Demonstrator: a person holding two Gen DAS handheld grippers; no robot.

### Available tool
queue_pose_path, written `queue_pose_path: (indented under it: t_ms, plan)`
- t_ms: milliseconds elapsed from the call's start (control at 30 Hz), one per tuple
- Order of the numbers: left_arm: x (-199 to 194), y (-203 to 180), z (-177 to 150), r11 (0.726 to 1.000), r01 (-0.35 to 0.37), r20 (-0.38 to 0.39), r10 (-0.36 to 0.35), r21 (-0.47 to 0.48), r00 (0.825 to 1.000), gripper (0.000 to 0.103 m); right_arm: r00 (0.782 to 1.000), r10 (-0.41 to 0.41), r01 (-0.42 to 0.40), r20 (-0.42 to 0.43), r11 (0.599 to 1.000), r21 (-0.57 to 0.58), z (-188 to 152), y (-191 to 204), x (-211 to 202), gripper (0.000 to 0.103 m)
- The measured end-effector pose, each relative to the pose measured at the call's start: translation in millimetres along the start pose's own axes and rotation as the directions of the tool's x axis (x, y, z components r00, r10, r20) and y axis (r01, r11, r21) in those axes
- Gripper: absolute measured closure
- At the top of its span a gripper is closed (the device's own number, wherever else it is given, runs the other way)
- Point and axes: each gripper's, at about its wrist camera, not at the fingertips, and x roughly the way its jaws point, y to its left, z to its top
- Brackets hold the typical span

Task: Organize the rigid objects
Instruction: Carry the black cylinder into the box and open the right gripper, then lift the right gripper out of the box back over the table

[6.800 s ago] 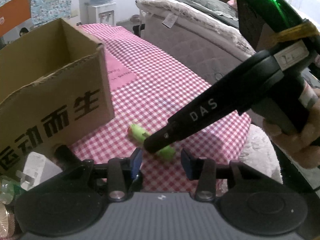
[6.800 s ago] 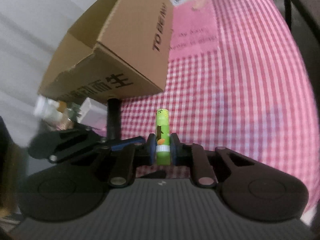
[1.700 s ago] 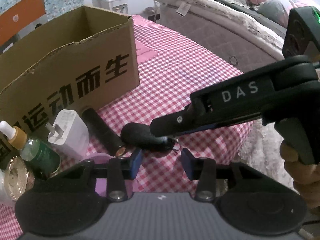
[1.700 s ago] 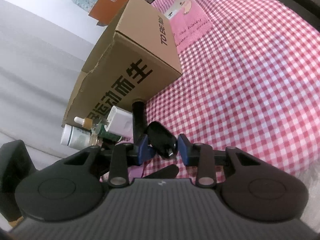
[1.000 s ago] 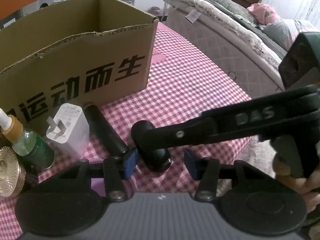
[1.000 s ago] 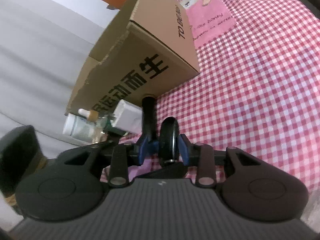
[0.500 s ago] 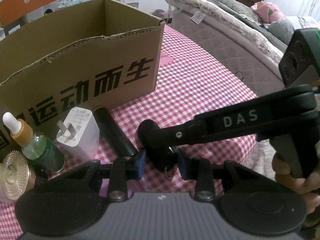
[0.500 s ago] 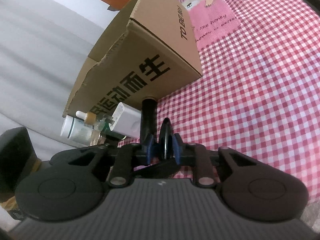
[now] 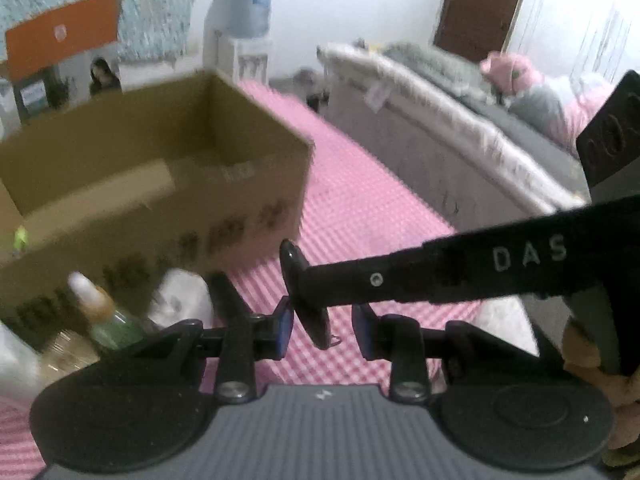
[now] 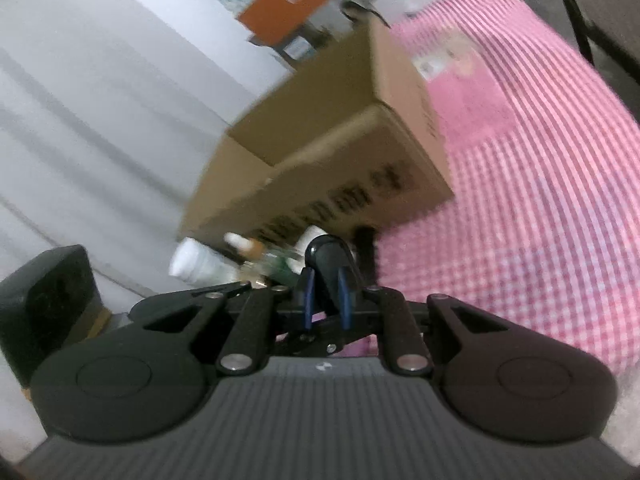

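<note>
- The right gripper (image 10: 325, 296) pinches a flat black object (image 10: 330, 264), held above the checked desk (image 10: 540, 200).
- The left gripper (image 9: 322, 328) stands narrowly spread around it, apparently not touching.
- The open cardboard box (image 9: 160, 184) sits just beyond, blurred.

Both handheld grippers share one build: a grey ribbed housing near the camera, flanked by two black round discs, with black link arms pinned by silver screws. The left gripper (image 9: 323, 326) ends in blue pads (image 9: 283, 322) on its fingertips. The right gripper (image 10: 325, 299) has matching thin blue pads (image 10: 345, 294). In the left view its long black finger carries white letters "DAS" and a small silver screw, and a boxy black block sits on top at far right.
</note>
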Motion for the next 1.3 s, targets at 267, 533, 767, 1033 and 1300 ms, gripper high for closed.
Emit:
queue_pose_path:
  t_ms: [267, 533, 767, 1033, 1300]
  plan:
    - [-62, 50, 42, 0.996, -0.061, 0.133, 0.069, -0.069, 0.989, 0.07, 0.996, 0.078, -0.067, 0.049, 0.978, -0.196, 48, 77, 6, 0.091]
    - [-54, 134, 105, 0.968, -0.213, 0.056, 0.222, -0.133, 0.973, 0.07, 0.98, 0.182, -0.196, -0.085, 0.96, -0.201, 134, 122, 101, 0.091]
    - [-1, 219, 132, 0.934, -0.294, -0.143, 0.269, -0.205, 0.953, 0.07, 0.953, 0.17, -0.184, -0.251, 0.982, -0.035, 189, 113, 223, 0.092]
    - [46, 245, 126, 0.912, -0.395, -0.271, 0.356, -0.106, 0.894, 0.064, 0.924, 0.149, -0.116, -0.353, 0.987, 0.111, 198, 87, 308, 0.09]
    - [38, 237, 129, 0.916, -0.383, -0.242, 0.348, -0.118, 0.906, 0.056, 0.926, 0.136, -0.092, -0.351, 0.986, 0.141, 194, 78, 306, 0.089]
